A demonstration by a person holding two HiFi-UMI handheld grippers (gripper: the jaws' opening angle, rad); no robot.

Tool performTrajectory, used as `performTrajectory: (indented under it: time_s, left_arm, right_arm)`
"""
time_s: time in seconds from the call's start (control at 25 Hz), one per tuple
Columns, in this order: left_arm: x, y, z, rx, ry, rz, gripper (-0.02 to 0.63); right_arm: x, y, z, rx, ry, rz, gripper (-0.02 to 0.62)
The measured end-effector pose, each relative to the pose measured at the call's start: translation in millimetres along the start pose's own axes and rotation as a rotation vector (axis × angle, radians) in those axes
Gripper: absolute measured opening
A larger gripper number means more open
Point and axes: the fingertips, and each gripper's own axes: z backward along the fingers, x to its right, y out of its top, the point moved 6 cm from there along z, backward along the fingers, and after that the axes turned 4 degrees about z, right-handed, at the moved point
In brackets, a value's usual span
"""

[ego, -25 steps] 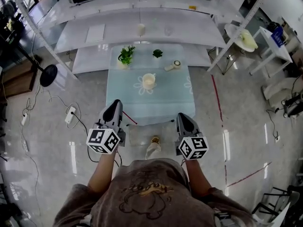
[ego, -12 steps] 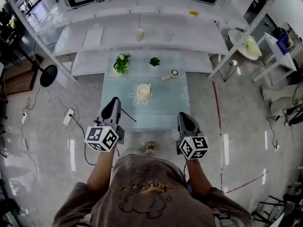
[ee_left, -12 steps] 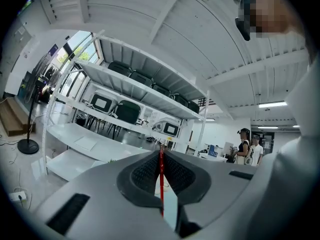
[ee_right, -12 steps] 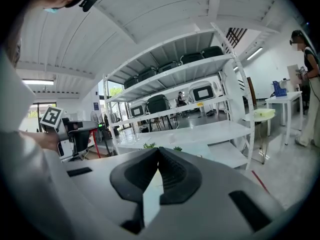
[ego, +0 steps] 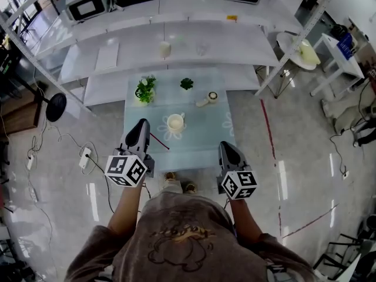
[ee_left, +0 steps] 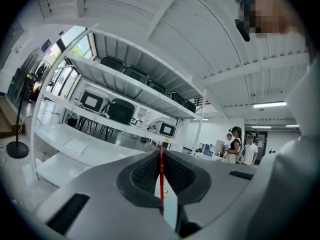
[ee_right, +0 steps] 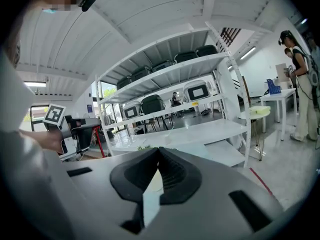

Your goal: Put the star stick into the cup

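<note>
while left gripper jaws pinch star stick | right gripper jaws closed | plant beyond cup

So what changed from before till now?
The person stepped toward the table, so it and the cup now lie nearer the two grippers. Nothing was picked up or let go. The left gripper stays shut on the red star stick, the right gripper stays shut on nothing, and the cup and plants kept their places on the table.
</note>
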Motion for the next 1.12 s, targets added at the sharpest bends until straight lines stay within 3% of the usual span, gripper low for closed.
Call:
performTrajectory:
  time_s: [0.52,0.8,1.12]
  left_arm:
    - [-32,3,-74,-0.030,-0.063,0.000,0.031]
    - [-44,-21,-112,-0.075,-0.092,0.015,0.031]
    - [-46,-55,-150,-0.099,-0.120,-0.027,0.031]
  right_arm:
    - [8,12,-23,0.026,-0.088,-0.016,0.003]
    - [15,17,-25,0.026,-0.121,-0.009,0.003]
    - [25,15,-20,0.016,-0.173,-0.012,0.003]
